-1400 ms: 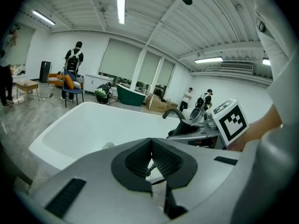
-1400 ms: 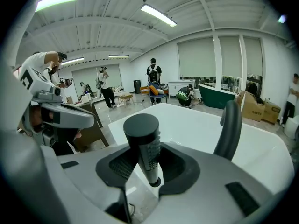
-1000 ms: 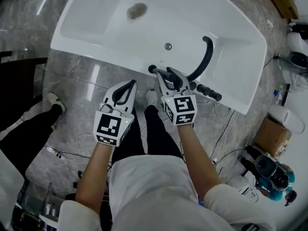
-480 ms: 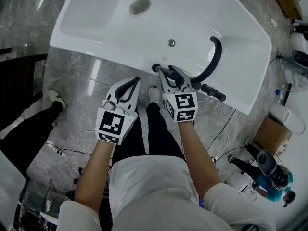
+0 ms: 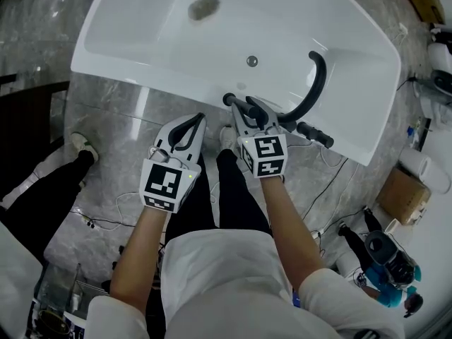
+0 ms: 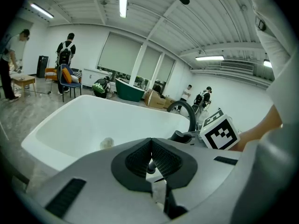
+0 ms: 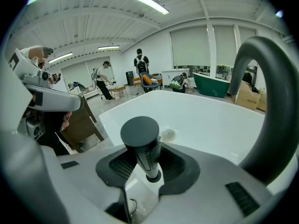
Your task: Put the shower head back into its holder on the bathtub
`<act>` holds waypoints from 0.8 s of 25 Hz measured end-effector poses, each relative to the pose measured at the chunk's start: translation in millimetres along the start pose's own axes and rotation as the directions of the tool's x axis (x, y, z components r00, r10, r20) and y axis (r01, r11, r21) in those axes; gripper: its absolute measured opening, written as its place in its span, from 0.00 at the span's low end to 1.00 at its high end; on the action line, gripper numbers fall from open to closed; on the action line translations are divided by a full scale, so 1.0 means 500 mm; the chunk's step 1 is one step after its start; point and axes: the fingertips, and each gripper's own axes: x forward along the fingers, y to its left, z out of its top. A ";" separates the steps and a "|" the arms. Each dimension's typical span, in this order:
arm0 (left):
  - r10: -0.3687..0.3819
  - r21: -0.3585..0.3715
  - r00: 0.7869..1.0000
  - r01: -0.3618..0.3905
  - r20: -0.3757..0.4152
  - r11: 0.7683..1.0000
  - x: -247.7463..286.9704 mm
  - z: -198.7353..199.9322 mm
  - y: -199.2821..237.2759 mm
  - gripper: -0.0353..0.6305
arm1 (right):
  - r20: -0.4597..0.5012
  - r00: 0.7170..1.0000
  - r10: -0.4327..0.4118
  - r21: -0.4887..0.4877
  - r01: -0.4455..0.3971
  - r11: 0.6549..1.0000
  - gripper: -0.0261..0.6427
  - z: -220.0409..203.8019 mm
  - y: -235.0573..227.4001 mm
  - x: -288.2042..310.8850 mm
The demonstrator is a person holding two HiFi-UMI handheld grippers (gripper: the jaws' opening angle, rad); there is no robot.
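Note:
My right gripper (image 5: 245,110) is shut on the black hand shower (image 5: 232,101), a short rod with a flat round top, held over the near rim of the white bathtub (image 5: 141,20). In the right gripper view the shower head (image 7: 142,141) stands upright between the pads, its narrow lower end down near the rim; the holder itself is hidden. Beside it, to the left, my left gripper (image 5: 195,120) hangs over the floor by the tub, and its pads (image 6: 156,158) touch with nothing between them.
A black curved spout (image 5: 316,83) rises from the tub rim just right of my right gripper, with black tap handles (image 5: 311,134) beside it. The drain (image 5: 203,8) lies at the tub's far left. Cables, boxes and gear lie on the grey floor at the right. People stand far off.
My right gripper has sunk slightly toward the tub rim with the shower head in it. The left gripper has stayed where it was.

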 end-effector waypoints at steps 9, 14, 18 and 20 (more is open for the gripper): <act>0.003 0.010 1.000 -0.003 -0.008 1.000 0.017 0.001 -0.007 0.07 | -0.018 1.000 0.006 -0.010 -0.006 1.000 0.26 -0.018 0.003 0.007; 0.007 0.011 1.000 -0.007 -0.014 1.000 0.020 -0.003 -0.007 0.07 | -0.025 1.000 0.005 -0.015 -0.006 1.000 0.26 -0.025 0.003 0.014; 0.013 0.012 1.000 -0.013 -0.022 1.000 0.019 -0.010 -0.003 0.07 | -0.032 0.999 0.007 -0.015 -0.007 1.000 0.26 -0.033 0.007 0.021; 0.015 0.014 1.000 -0.015 -0.023 1.000 0.020 -0.011 -0.004 0.07 | -0.027 1.000 0.008 -0.019 -0.009 1.000 0.26 -0.032 0.007 0.021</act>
